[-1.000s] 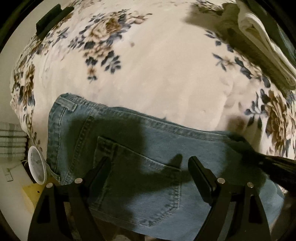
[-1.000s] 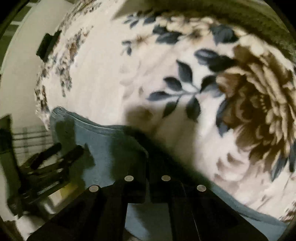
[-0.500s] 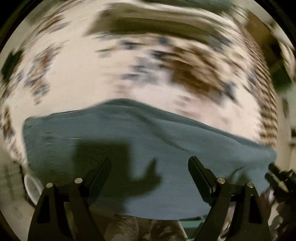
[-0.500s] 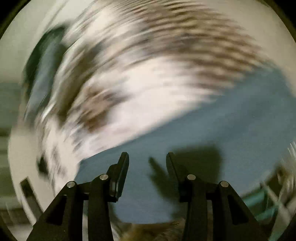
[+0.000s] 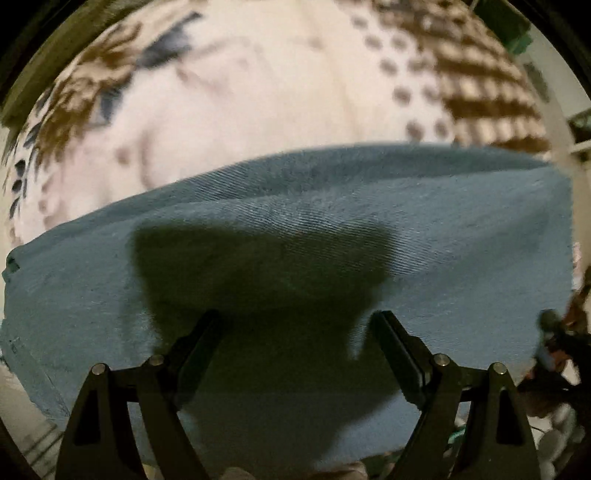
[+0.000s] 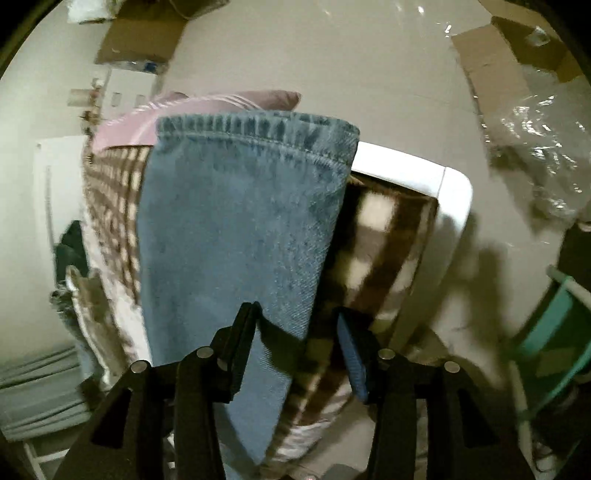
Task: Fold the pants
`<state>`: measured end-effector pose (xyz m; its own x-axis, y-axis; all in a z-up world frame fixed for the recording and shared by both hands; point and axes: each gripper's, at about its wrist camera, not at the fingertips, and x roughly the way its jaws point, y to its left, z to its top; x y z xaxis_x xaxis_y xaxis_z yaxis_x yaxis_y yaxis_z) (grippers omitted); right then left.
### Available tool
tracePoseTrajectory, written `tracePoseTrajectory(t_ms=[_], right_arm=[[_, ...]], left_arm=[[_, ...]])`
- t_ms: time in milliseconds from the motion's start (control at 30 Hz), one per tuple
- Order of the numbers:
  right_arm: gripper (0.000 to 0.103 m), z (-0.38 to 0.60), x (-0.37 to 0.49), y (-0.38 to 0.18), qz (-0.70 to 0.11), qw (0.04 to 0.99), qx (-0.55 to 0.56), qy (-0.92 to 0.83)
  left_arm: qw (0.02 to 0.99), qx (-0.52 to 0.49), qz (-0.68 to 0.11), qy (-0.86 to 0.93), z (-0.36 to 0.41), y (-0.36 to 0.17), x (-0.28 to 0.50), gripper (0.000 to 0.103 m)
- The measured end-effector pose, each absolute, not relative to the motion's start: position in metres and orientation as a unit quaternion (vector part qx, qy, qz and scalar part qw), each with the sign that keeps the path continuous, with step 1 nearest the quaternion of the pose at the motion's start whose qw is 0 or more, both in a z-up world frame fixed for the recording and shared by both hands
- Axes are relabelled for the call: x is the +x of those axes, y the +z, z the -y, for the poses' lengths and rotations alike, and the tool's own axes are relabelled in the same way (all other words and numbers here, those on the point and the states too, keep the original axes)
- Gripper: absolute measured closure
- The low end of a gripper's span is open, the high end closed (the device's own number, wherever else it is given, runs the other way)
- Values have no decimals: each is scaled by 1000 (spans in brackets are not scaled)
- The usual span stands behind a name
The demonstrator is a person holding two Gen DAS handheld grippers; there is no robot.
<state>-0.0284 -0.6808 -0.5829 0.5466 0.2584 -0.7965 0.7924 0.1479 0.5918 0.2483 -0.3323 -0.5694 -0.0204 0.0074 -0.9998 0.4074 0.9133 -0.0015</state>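
The blue jeans lie spread across the floral blanket on the bed. My left gripper is open just above the denim, with its shadow on the cloth between the fingers. In the right wrist view a jeans leg with a stitched hem at its far end runs away from me along the bed. My right gripper is open, its fingers either side of the leg's right edge, not closed on it.
The blanket's brown checked border runs at the right. A white bed frame corner and a pink pillow lie beyond the hem. Cardboard, plastic wrap and a teal rack stand around the bed.
Both grippers swept from the waistband and pocket end along the jeans toward the leg end. The right gripper went from shut to open and now looks down the leg to the hem.
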Motion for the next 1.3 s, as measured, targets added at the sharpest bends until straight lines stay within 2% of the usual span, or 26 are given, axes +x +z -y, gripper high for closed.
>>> tracePoseTrajectory(t_ms=[33,100,267,400,500,600,700,800,900,933,1000,1133,1300], right_arm=[[54,682,-30,-584,-420,631,619,-207],[54,682,-33,-585,-405,634,629,-198],[54,705,-26,-579,-331,669,651,-136],[54,710,-16,-584,-348,674,634,-152],[54,712,-23,-598,-312,664,667,-131],[65,711,-18,-587,-260,690,670,-81],[67,705,5,-577,-285,722,626,-70],[64,708,19,-597,-303,703,636,-95],[73,708,28,-606,-317,697,631,-125],[85,705,30,-600,-333,705,611,-140],[96,702,31,-596,-343,709,595,-160],[97,691,32,-576,-344,726,568,-180],[97,666,31,-521,-333,760,530,-174]], left_arm=[[684,148,-698,-150,334,-572,248,5],[681,152,-699,-157,340,-576,247,0],[673,147,-711,-139,347,-580,257,0],[665,144,-722,-126,354,-583,267,0],[659,142,-729,-117,362,-585,277,0],[653,140,-735,-116,366,-586,285,0],[653,140,-735,-116,370,-587,289,0],[658,138,-732,-114,368,-589,285,0],[662,139,-728,-114,364,-588,283,0],[663,138,-727,-115,358,-587,268,0],[664,139,-725,-119,360,-585,262,0],[665,136,-723,-130,348,-577,256,0],[702,129,-685,-143,333,-547,255,0]])
